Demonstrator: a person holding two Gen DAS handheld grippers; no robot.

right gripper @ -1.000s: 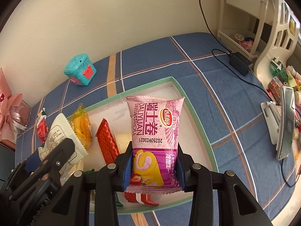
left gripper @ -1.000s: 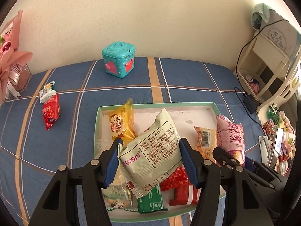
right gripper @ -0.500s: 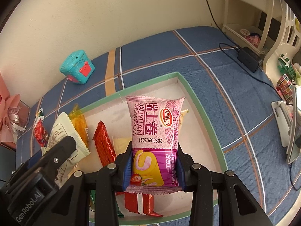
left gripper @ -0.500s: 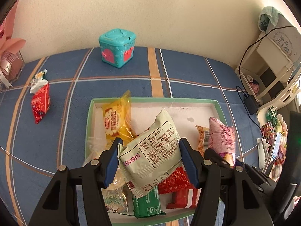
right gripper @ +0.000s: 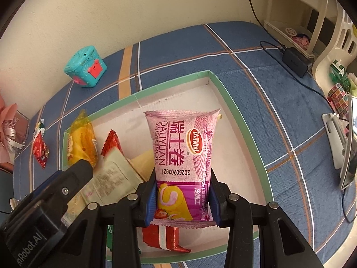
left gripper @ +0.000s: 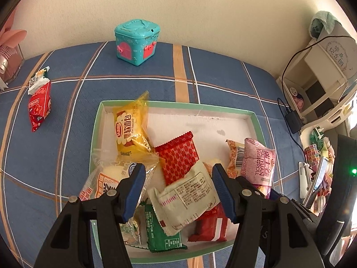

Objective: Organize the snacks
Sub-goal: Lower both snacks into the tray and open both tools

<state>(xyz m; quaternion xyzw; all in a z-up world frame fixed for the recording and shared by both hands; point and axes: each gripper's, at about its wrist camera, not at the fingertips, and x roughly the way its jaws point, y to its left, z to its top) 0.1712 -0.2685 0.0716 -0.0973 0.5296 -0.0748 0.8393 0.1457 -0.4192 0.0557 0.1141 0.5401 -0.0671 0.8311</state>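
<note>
Both grippers tilt steeply down over the green-rimmed tray (left gripper: 256,120). The right gripper (right gripper: 181,198) clamps an upright pink Swiss-roll packet (right gripper: 181,147) at the tray's right side. The left gripper (left gripper: 178,189) stands part open, its pads clear of the cream packet (left gripper: 187,198) lying on the snack pile.

1. The left gripper (left gripper: 178,187) points steeply down, its black arms reaching in from the bottom of its own view.
2. Its blue pads (left gripper: 223,192) stand apart with nothing pressed between them; a pale packet (left gripper: 185,198) lies loose below the gap.
3. The right gripper (right gripper: 181,197) also points steeply down.
4. Its blue pads (right gripper: 150,197) are clamped on the lower sides of a pink packet (right gripper: 180,149), which stands upright out of the jaws.
5. In the right wrist view the left gripper sits close by, at lower left.
</note>
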